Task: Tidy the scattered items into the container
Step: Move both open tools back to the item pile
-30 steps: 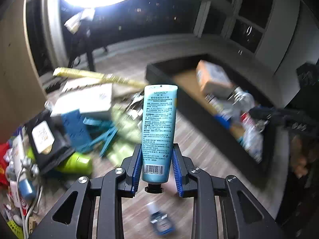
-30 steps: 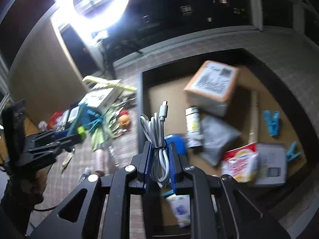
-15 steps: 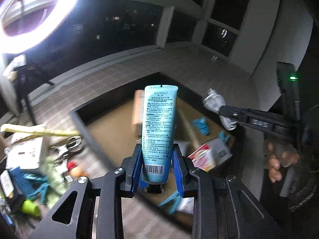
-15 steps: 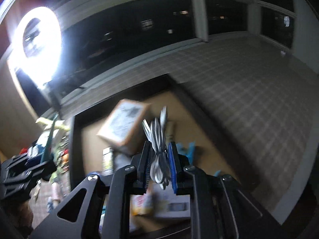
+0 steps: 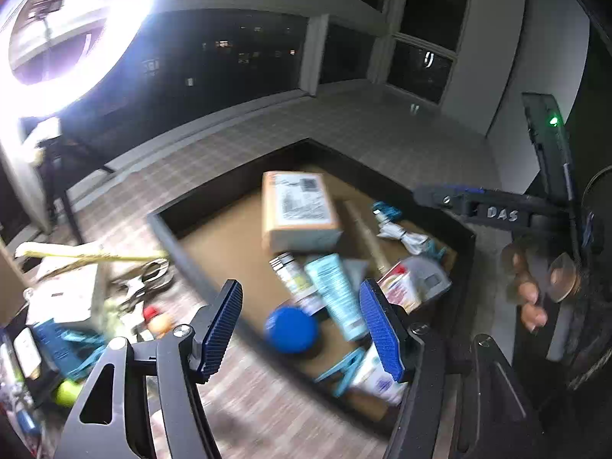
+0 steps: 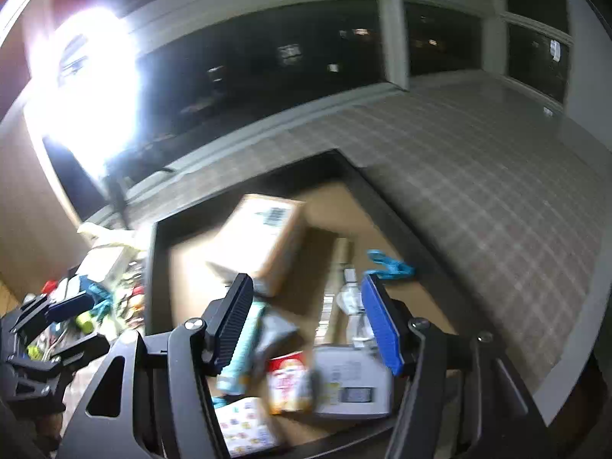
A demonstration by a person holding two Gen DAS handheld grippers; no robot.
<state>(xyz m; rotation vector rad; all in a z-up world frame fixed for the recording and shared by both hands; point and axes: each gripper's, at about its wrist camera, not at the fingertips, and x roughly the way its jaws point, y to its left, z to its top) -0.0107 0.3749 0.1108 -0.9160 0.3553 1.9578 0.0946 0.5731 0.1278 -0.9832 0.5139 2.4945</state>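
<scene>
Left gripper [image 5: 302,329] and right gripper [image 6: 308,321] held over the box [image 5: 172,225], fingers just opened, spread apart, nothing between, tube [image 5: 336,294] and cable [image 5: 401,235] lying in the box, clutter [image 5: 76,306] left on the floor.

A bright ring light [image 5: 57,26] glares at ten o'clock, its dark stand [image 5: 57,187] below it at nine. Dark windows [image 5: 237,61] with pale frames run across twelve o'clock, small lights showing outside. A checked floor [image 6: 478,191] spreads from centre toward three o'clock.
</scene>
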